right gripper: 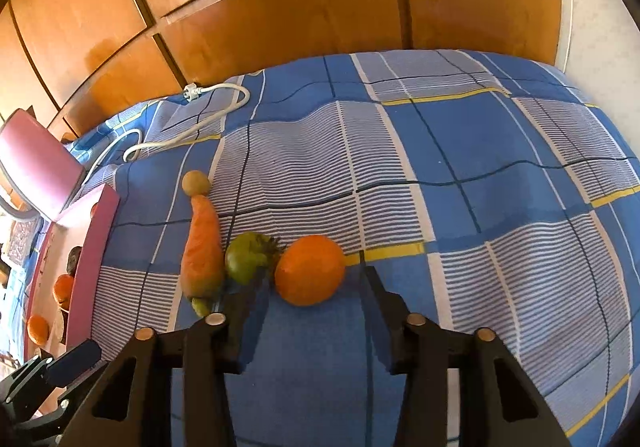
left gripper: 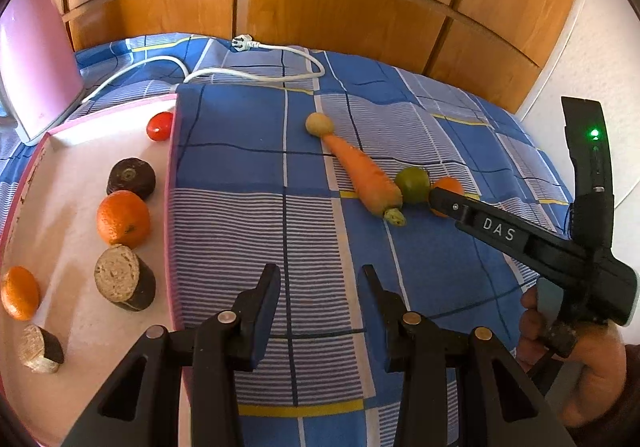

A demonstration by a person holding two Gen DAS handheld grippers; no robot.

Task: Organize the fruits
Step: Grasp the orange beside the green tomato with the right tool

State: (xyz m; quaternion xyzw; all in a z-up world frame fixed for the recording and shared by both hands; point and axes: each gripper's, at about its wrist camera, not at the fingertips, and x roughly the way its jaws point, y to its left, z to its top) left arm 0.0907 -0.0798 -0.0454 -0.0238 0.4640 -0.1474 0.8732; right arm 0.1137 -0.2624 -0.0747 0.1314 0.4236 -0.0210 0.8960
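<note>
While two oranges [left gripper: 123, 218] already sit in the pink tray [left gripper: 170, 207] at left, we reach our right tool [right gripper: 312, 287], part-open and empty, toward the orange [right gripper: 310, 270] on the bed [right gripper: 480, 207]; our left tool [left gripper: 320, 287] holds nothing.

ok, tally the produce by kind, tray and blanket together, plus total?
Oranges: 3, two in the tray, one on the blanket
Dark-skinned cut root pieces: 3
Red tomato: 1
Green tomato: 1
Carrot: 1
Potato: 1
Total: 10
</note>
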